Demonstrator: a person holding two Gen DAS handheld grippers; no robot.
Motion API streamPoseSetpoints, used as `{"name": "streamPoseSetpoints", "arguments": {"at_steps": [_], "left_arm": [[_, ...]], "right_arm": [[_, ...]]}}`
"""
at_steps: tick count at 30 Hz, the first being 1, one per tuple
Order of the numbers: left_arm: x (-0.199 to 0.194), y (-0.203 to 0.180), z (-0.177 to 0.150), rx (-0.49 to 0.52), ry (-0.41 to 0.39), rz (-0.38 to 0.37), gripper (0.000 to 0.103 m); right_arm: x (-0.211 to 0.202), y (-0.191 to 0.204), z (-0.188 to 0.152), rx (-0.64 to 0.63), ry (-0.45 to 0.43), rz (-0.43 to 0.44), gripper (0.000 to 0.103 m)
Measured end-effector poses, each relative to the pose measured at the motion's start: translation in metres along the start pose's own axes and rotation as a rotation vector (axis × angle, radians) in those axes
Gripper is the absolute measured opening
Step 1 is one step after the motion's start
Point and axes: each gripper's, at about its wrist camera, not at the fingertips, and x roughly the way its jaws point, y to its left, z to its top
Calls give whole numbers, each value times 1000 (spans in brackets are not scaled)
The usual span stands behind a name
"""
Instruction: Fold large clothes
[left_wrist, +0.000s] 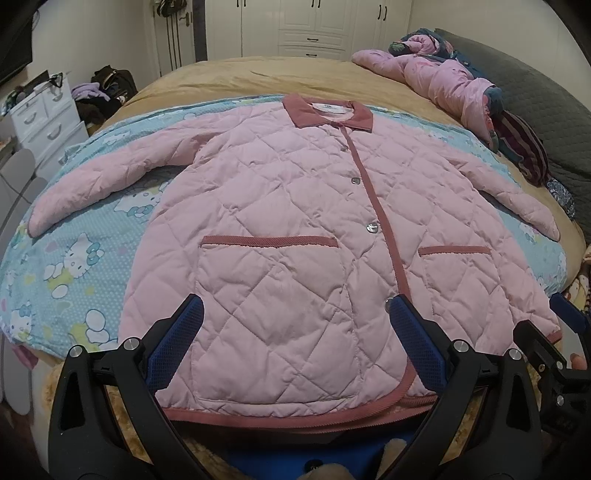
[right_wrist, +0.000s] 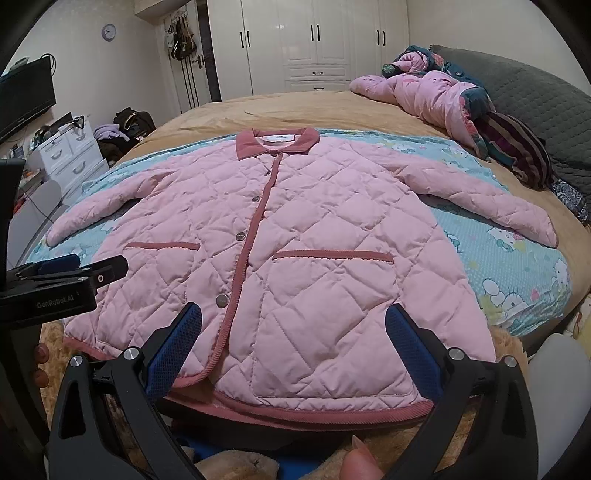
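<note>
- The left sleeve (left_wrist: 92, 192) of the pink quilted jacket (left_wrist: 288, 229) reached out toward the left edge of the cartoon-print blue sheet (left_wrist: 74, 266), its cuff resting on the sheet just inside that edge.
- The left gripper (left_wrist: 295, 325) hovered over the jacket's near hem (left_wrist: 295, 413), left of the buttoned front; its 2 fingers were spread wide and released, gripping nothing.
- The jacket itself lay flat, face up and buttoned, across the sheet on the tan bedspread (left_wrist: 240, 77), collar (left_wrist: 327, 112) toward the far edge of the bed and hem at the near edge.
- The right gripper (right_wrist: 293, 325) hung over the hem to the right of the button line, below the right pocket (right_wrist: 332, 254); its 2 fingers were likewise parted wide and empty.
- The right sleeve (right_wrist: 487, 203) stretched toward the right edge of the sheet.
- A heap of other clothes (right_wrist: 443, 99) sat at the far right corner of the bed, well apart from the jacket.
- Likely risks: the padded fabric is thick and springy, so a shallow pinch at the hem could slip or catch only the top layer, leaving the back panel behind.
- Uneven lifting by the 2 grippers could skew the fold, and the hem sat so near the bed's edge that a tug could drag the jacket off.
</note>
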Motion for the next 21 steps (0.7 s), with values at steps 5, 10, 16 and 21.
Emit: {"name": "streamPoseSetpoints", "arguments": {"at_steps": [5, 10, 16, 21], "left_arm": [[2, 0, -1, 4, 0, -2, 94], [2, 0, -1, 4, 0, -1, 94], [2, -1, -1, 4, 1, 0, 94], [2, -1, -1, 4, -1, 1, 94]], "right_arm": [[-1, 2, 0, 0, -4, -4, 99], [-1, 2, 1, -2, -4, -4, 99], [-1, 2, 1, 1, -6, -6, 99], [-1, 2, 1, 1, -7, -8, 99]]}}
